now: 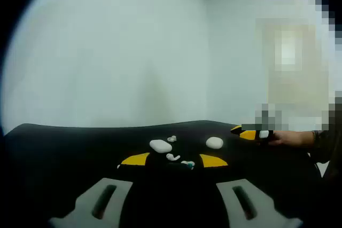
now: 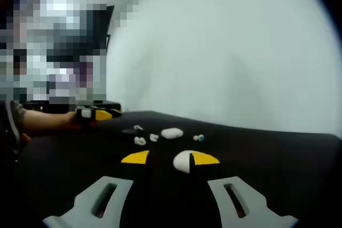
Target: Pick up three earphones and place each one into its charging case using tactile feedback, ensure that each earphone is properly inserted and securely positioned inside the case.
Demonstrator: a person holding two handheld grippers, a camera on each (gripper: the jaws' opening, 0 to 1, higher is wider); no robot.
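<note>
In the left gripper view, the left gripper (image 1: 173, 159) hangs with jaws apart; a white case (image 1: 160, 145) and small earphones (image 1: 173, 157) lie just beyond its tips, another case (image 1: 214, 142) further right. The right gripper (image 2: 170, 158), also apart, has a case (image 2: 183, 162) touching its right tip.

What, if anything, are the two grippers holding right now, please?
Nothing. The left gripper and right gripper are both open, and the earphones and cases lie loose on the black table.
</note>
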